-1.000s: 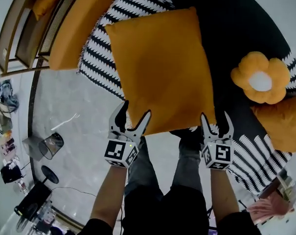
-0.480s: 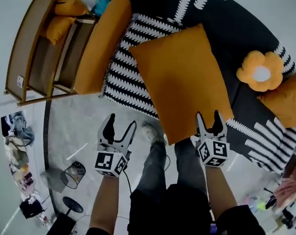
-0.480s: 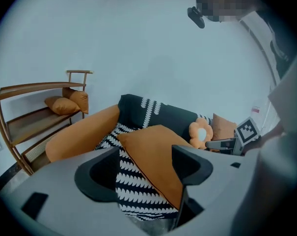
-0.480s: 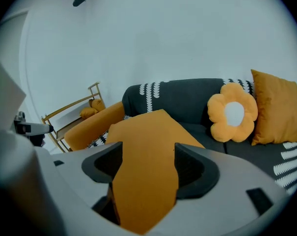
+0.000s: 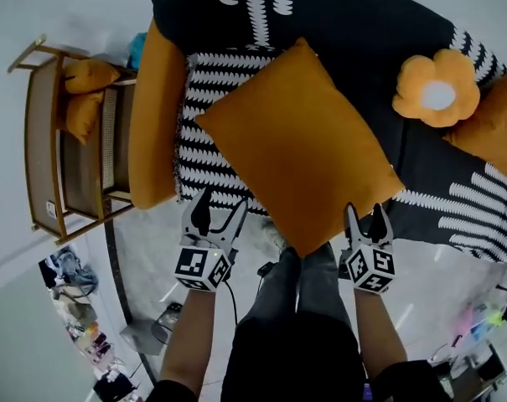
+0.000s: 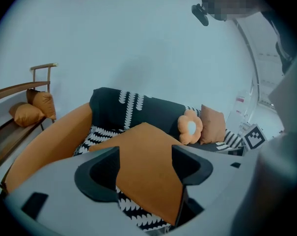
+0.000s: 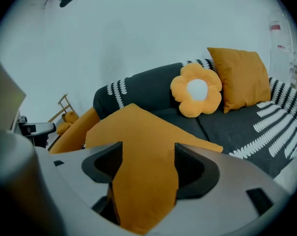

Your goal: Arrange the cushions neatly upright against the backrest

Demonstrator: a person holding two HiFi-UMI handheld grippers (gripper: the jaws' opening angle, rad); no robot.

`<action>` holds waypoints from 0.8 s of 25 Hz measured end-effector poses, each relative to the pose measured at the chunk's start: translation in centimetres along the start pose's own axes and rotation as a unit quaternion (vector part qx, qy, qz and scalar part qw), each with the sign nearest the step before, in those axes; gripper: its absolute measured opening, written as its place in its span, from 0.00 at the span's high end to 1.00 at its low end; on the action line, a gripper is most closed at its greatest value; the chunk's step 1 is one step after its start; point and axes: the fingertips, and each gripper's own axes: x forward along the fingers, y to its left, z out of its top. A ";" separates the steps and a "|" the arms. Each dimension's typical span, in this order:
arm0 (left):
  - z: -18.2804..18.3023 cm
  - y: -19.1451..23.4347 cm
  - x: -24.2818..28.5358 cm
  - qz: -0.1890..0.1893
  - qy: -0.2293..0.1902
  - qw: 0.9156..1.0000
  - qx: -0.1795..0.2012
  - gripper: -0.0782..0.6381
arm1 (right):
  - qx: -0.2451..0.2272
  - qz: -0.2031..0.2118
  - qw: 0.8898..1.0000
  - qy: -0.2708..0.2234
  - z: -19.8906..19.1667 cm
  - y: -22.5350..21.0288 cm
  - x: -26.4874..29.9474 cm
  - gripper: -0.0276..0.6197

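A large orange square cushion lies flat on the black sofa seat, one corner hanging over the front edge. A flower-shaped cushion and a second orange cushion lean against the backrest at the right. My left gripper hovers open over the striped seat edge, just left of the big cushion. My right gripper is open at that cushion's near right edge, not clamped on it. Both gripper views show the big cushion beyond the open jaws of the left gripper and the right gripper.
The sofa's orange armrest runs along the left. A wooden bench beyond it holds two small orange cushions. The person's legs stand against the sofa front. Clutter lies on the floor at lower left.
Both grippers have come away from the big cushion's near corners, where their tips lay a second ago. The head view has swung, so more backrest shows. The cushion still lies flat.
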 end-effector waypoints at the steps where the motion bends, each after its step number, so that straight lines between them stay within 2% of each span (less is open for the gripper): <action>1: 0.7 -0.3 1.0 -0.004 0.004 1.000 0.004 0.41 | 0.010 -0.003 1.000 0.003 0.1 -0.5 0.3 0.43; 9: 4.5 -1.6 8.9 -0.046 0.037 0.996 0.069 0.41 | 0.059 -0.021 0.998 0.022 -0.2 -2.4 2.0 0.43; 12: 5.3 -0.8 11.8 -0.069 0.056 0.991 0.096 0.40 | 0.077 -0.048 0.996 0.025 -0.7 -3.1 2.3 0.42; 16: 4.9 0.3 14.8 -0.105 0.094 0.981 0.136 0.39 | 0.119 -0.095 0.988 0.025 -3.0 -3.8 1.9 0.42; 20: 4.8 0.6 16.8 -0.153 0.125 0.962 0.187 0.39 | 0.167 -0.146 0.975 0.017 -4.9 -3.6 1.4 0.41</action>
